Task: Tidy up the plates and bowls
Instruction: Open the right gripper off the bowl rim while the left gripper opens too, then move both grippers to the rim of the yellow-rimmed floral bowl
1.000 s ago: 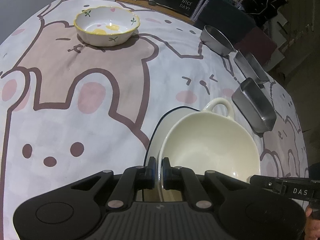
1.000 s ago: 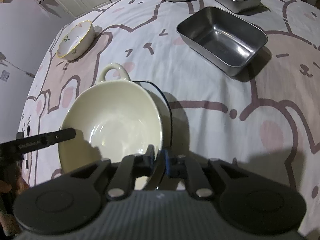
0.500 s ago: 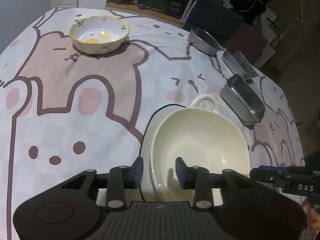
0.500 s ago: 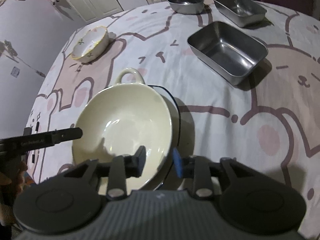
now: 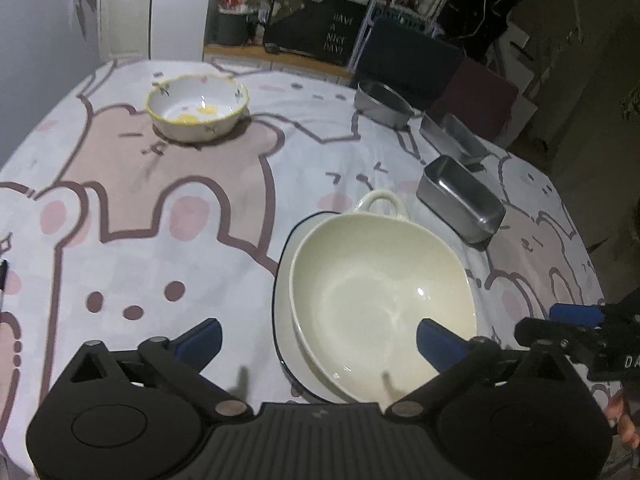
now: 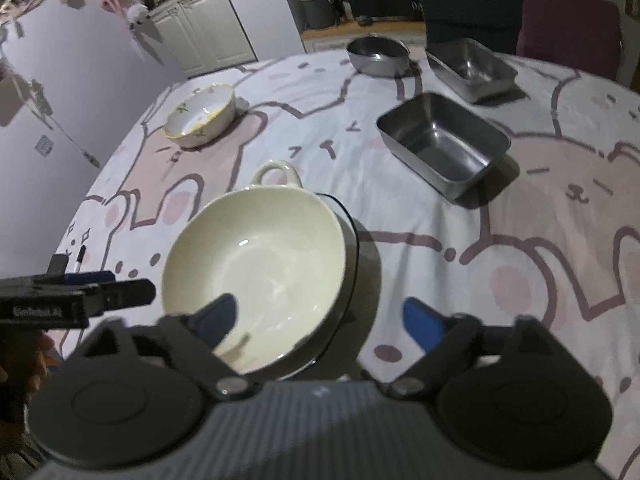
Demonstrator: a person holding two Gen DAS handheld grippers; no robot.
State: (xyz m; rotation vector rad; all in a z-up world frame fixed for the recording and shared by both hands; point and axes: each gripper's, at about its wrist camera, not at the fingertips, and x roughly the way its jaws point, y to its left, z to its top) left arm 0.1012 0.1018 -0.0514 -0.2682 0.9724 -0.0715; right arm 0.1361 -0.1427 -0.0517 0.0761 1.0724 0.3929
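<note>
On the near side of the table, both the left gripper [image 5: 318,338] and right gripper [image 6: 320,318] had just opened wide, empty, around the cream handled ceramic bowl [image 5: 384,296], leaving it stacked on the dark-rimmed white plate [image 5: 285,280].

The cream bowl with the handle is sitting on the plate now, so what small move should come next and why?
Probably lift both grippers clear. The left gripper and right gripper have just been opening and stand wide, gripping nothing, while the cream bowl rests on the blue-rimmed plate. The yellow-rimmed bowl sits alone, a likely next pick.
</note>
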